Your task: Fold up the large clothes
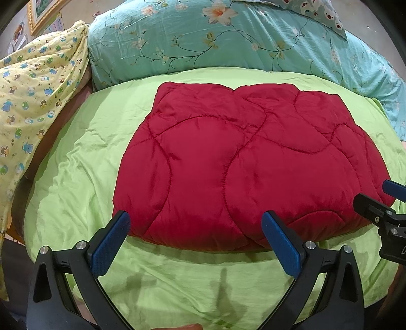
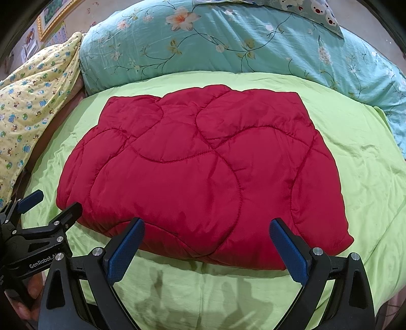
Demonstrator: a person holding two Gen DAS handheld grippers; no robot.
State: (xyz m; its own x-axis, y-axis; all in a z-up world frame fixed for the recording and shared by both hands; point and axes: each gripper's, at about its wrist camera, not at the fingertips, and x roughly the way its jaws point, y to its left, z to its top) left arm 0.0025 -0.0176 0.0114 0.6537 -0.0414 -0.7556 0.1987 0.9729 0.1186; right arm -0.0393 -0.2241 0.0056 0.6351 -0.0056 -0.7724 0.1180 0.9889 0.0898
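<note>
A red quilted garment [image 1: 241, 162] [image 2: 203, 172] lies folded into a thick rectangular bundle on the light green bedspread [image 1: 83, 162] [image 2: 368, 162]. My left gripper [image 1: 195, 223] hangs open just above the bundle's near edge, toward its left half, with nothing between its blue pads. My right gripper [image 2: 206, 228] is open too, over the near edge toward the right half, and holds nothing. The right gripper [image 1: 385, 200] also shows at the right edge of the left wrist view. At the left edge of the right wrist view the left gripper [image 2: 43, 205] appears, open.
A teal floral duvet [image 1: 228, 43] [image 2: 228, 43] is piled along the far side of the bed. A yellow bear-print cloth [image 1: 33, 96] [image 2: 28, 106] drapes at the left. A gold picture frame [image 1: 40, 12] hangs on the wall at the top left.
</note>
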